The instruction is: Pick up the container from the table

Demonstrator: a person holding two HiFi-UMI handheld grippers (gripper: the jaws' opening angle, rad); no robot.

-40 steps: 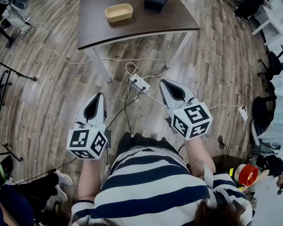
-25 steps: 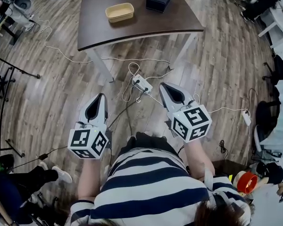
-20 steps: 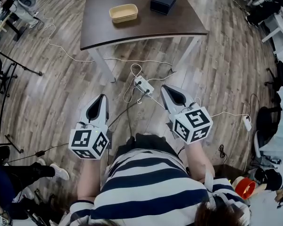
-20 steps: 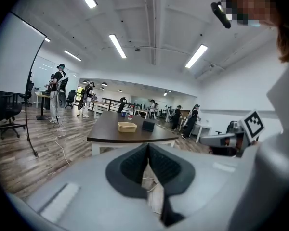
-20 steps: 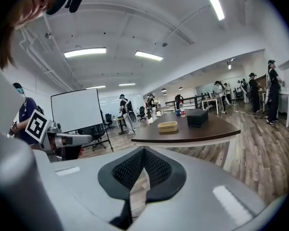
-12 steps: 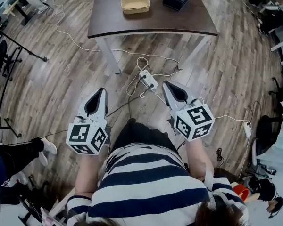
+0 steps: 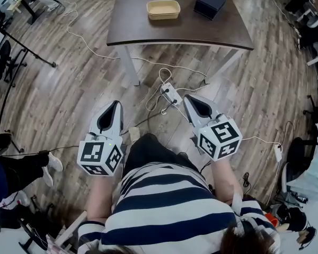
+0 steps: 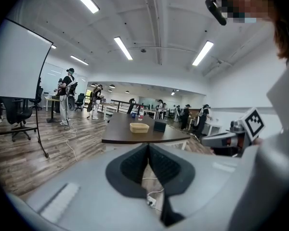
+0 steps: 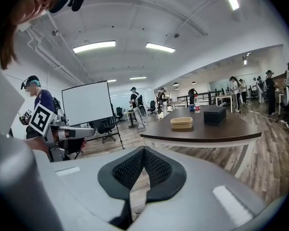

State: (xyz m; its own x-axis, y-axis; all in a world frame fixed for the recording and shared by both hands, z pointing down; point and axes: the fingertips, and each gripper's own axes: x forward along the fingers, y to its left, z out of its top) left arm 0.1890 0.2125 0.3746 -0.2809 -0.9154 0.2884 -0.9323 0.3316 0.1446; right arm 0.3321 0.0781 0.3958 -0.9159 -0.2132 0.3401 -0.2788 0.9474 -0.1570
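Seen from above, a person in a striped shirt [image 7: 167,205] is standing on a wood-plank floor [image 7: 69,105], holding one gripper in each hand. The left claw [image 7: 115,105] is pointing toward 12 o'clock, its jaws clenched tip to tip with nothing between them. The right claw [image 7: 187,97] is pointing toward 11 o'clock, and it too is clenched and empty. Both are hanging over the floor, well apart from the bench [image 7: 148,28], which is sitting at 12 o'clock across a stretch of bare planks.

The container [image 7: 163,8], a shallow tan tray with rounded corners, is resting on the dark brown bench top, near its middle. A black box [image 7: 210,3] is lying at the container's 3 o'clock, near it but not touching. A white power strip [image 7: 171,93] with looping cables is lying on the floor between the claws and the bench.

In the right gripper view, the closed jaws are framing the bench ahead, with the container at 1 o'clock and the box beyond it at 2 o'clock. A small upright thing [image 9: 196,108] is standing behind them, possibly a bottle. Other people are standing farther off in the long, brightly lit room
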